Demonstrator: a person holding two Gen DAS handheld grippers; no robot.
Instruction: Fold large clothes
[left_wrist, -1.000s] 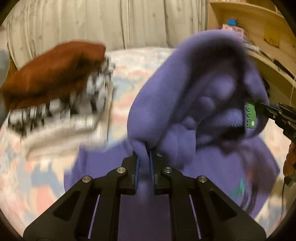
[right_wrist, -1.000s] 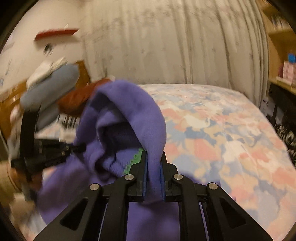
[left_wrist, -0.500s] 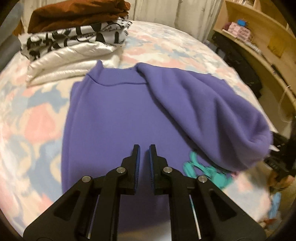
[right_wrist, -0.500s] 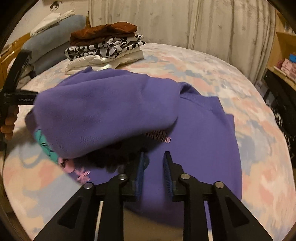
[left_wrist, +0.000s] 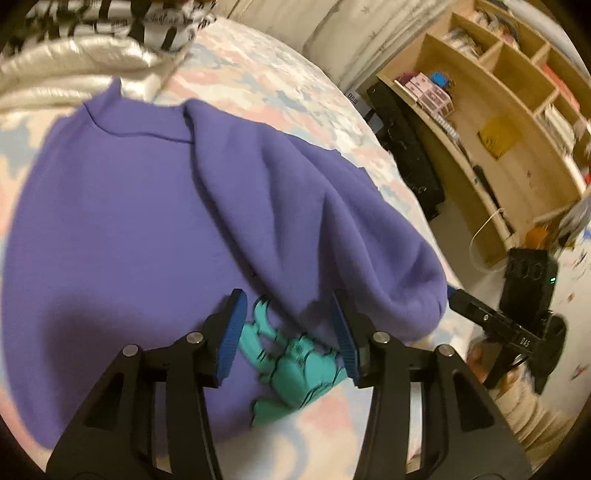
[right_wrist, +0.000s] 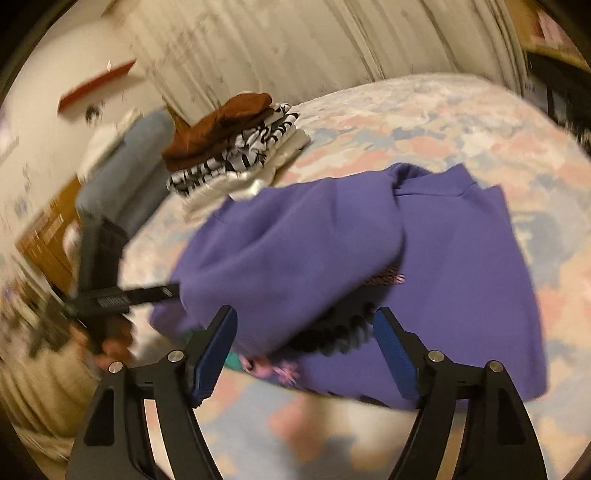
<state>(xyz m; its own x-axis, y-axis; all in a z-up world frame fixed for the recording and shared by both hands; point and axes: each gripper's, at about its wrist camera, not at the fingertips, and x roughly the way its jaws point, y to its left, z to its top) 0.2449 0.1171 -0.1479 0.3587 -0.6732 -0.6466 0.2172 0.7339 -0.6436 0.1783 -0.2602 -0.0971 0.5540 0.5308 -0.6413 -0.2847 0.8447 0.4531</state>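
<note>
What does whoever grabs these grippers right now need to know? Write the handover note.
Left gripper: open, jaws have just been opening, nothing pinched; it hovers over the teal print.
Right gripper: open wide, jaws have just been opening, nothing held.
Purple sweatshirt: on the bed, collar at the far end, one side flopped loosely over the body.
Folded stack: farther up the bed.
Done: first side fold laid and let go.
Left: smooth that fold, fold the rest, probably add it to the stack.
</note>
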